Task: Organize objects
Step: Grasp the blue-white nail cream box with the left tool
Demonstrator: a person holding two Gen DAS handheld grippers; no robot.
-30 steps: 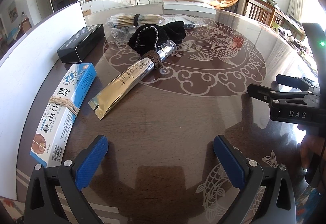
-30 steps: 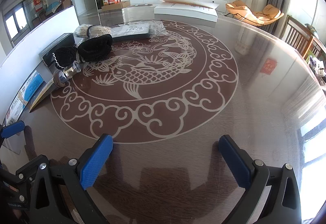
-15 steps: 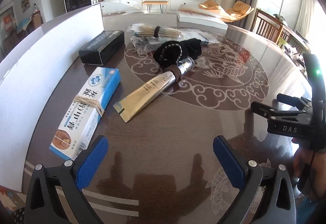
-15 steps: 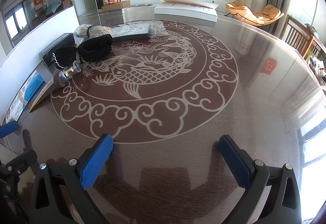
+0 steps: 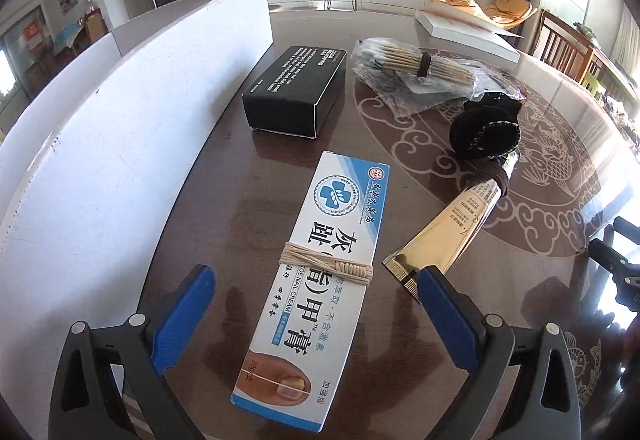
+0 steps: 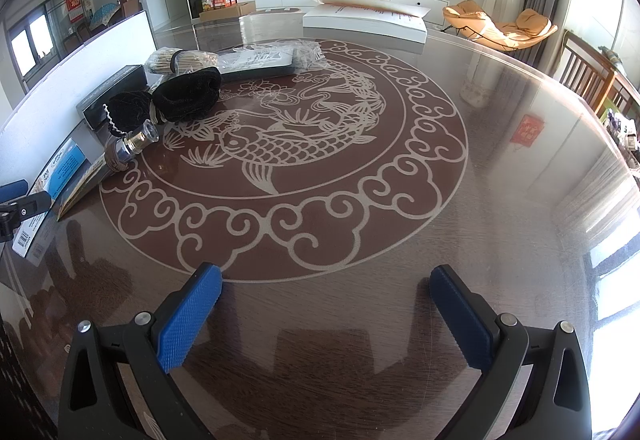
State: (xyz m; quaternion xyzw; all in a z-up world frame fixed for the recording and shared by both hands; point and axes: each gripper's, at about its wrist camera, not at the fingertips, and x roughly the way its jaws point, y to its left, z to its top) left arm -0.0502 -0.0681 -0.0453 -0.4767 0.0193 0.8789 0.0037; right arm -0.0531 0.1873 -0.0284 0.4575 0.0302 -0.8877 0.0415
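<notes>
Left claw (image 5: 314, 290) is now held wide apart directly over the nail-cream box (image 5: 320, 280), one blue pad to either side of its bound middle, with nothing gripped. A second ago the box was seen off to the left of the claw; since then the claw has been swung across until the box is centred between the pads. From this it is judged that the box has been picked as the next thing to be sorted and that the approach is nearly done, though contact cannot be confirmed.

Relative to the nail-cream box, the gold tube (image 5: 448, 236) is found just beside it on the right, its crimped end near the right pad; the black box (image 5: 296, 88) lies beyond it, and the bagged sticks (image 5: 416, 68) and the black pouch (image 5: 484, 128) further beyond to the right. A white board (image 5: 100, 144) is stood along its left.

Right claw (image 6: 326, 306) is kept wide and empty over bare tabletop (image 6: 500, 200), well to the right of the box, and has not been shifted.

A closing of the pads across the box's width is what the next move seems to call for; the tube's end could be nudged.
</notes>
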